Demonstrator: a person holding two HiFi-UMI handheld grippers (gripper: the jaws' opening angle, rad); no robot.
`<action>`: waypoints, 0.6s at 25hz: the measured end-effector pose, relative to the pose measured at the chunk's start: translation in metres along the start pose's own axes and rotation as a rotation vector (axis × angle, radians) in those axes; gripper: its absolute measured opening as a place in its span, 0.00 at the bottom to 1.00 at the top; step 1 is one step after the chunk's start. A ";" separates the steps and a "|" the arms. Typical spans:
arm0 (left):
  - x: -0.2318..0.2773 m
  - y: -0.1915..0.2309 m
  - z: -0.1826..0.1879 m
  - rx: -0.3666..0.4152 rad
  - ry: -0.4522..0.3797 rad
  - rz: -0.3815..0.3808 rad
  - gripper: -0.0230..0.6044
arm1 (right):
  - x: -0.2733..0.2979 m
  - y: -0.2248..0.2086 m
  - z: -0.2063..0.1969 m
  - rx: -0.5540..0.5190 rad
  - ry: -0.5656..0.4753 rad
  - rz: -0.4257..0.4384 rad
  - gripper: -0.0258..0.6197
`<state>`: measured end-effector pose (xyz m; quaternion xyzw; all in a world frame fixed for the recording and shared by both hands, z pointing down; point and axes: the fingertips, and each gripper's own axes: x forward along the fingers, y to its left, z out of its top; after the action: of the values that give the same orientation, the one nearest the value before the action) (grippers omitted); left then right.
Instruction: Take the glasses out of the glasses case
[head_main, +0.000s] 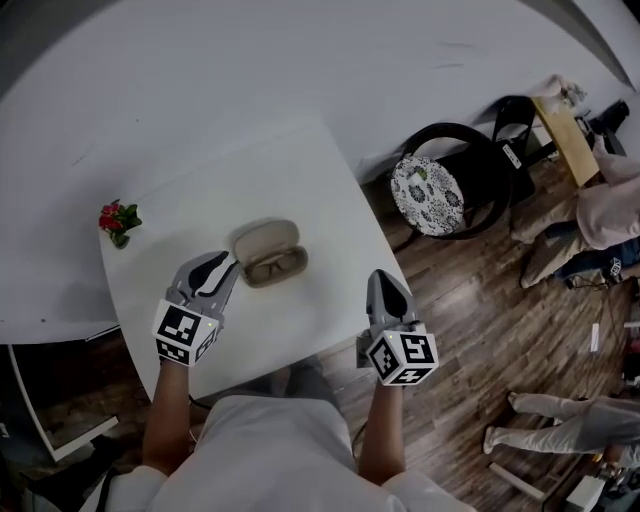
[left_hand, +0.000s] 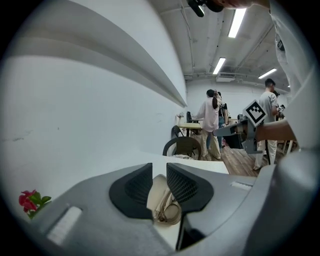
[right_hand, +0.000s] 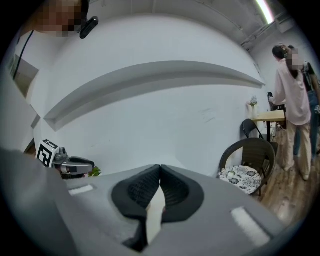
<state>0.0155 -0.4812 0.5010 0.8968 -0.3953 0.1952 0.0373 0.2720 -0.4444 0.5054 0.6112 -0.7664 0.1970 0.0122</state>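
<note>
Status: case (head_main: 262, 240) sits open mid-desk (head_main: 200, 190), lid flipped back toward the wall. Glasses (head_main: 276, 267) still lie folded in the near half. So opening is done and extraction isn't.

Left tool (head_main: 230, 263): released, jaws a narrow gap apart, nothing between them. Its tip is just beside the case's left edge. Its own view looks through the gap at the case and glasses ahead of it. Possibly touching the rim, but the head view is too coarse to call it.

Right tool (head_main: 384, 279): clenched, pads meeting at the tips, empty. It hangs near the desk's right edge, well apart from the case and aimed toward the wall. Not involved yet.

Left to do, my read:
- close one tool on the frame, or pin the case with the left and pick with the right
- lift the glasses clear of the shell
- set them on the desk

Risk: the case is light and unheld, so it will likely slide or lift with the glasses if nothing braces it. The frame sits low in the shell, so the jaws need to open wider and come in from above.

Progress: early. The main step has not begun.
</note>
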 end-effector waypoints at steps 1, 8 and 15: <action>0.006 -0.001 -0.002 0.007 0.012 -0.007 0.18 | 0.003 -0.003 0.000 0.001 0.004 0.001 0.04; 0.052 -0.009 -0.024 0.027 0.095 -0.077 0.18 | 0.019 -0.026 -0.008 0.013 0.031 -0.005 0.04; 0.094 -0.022 -0.064 0.051 0.229 -0.175 0.18 | 0.032 -0.040 -0.021 0.027 0.069 0.005 0.04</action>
<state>0.0680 -0.5175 0.5978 0.9003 -0.3038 0.3023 0.0763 0.2967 -0.4750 0.5442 0.6024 -0.7642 0.2284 0.0297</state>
